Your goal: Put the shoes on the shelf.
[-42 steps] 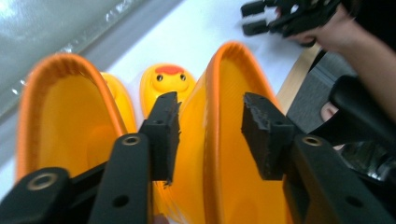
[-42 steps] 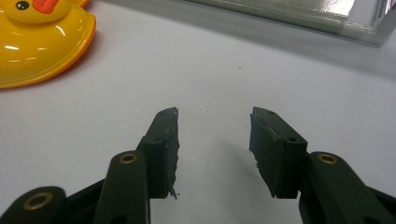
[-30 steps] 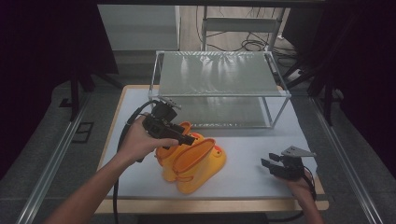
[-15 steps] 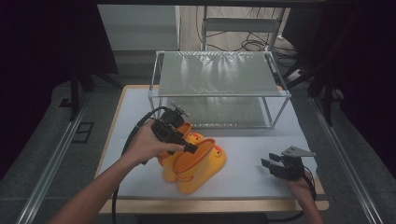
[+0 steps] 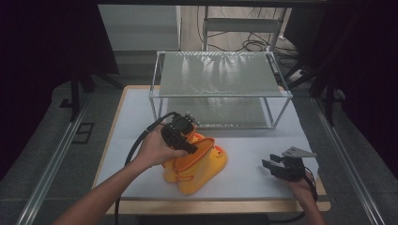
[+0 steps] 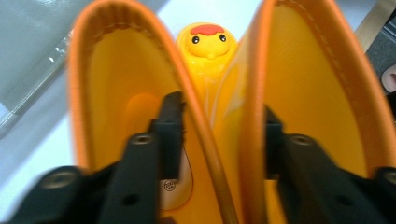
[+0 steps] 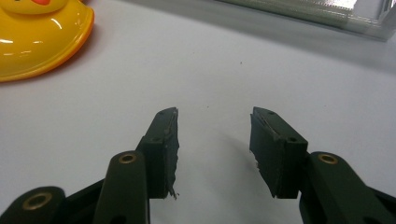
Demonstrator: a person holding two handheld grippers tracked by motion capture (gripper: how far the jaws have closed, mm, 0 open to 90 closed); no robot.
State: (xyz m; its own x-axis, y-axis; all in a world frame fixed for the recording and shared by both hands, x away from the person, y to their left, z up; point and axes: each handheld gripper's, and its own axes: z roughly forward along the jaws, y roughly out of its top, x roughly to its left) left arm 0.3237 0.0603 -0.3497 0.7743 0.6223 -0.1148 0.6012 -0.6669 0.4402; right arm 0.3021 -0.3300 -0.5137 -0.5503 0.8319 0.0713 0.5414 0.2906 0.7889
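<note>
A pair of yellow rubber boots (image 5: 202, 165) with orange rims stands side by side on the white table (image 5: 263, 140). My left gripper (image 5: 188, 144) reaches down into their tops. In the left gripper view one jaw sits inside each boot, and the two inner walls (image 6: 224, 154) are pinched together between them. A duck face (image 6: 207, 44) shows on a toe beyond. These jaws have just been closing on those walls. My right gripper (image 5: 272, 168) rests low near the table's front right, open (image 7: 212, 135) over bare table, with a boot toe (image 7: 37, 37) at its far left.
A wire-frame rack (image 5: 220, 75) with a translucent top stands at the back of the table, just behind the boots. The left gripper's cable (image 5: 136, 145) loops off to the left. Bare white surface lies between the boots and my right gripper.
My left hand has moved right and down onto the boots. Its jaws have dropped into the two boot tops and drawn the inner walls together. The right gripper has kept still.
</note>
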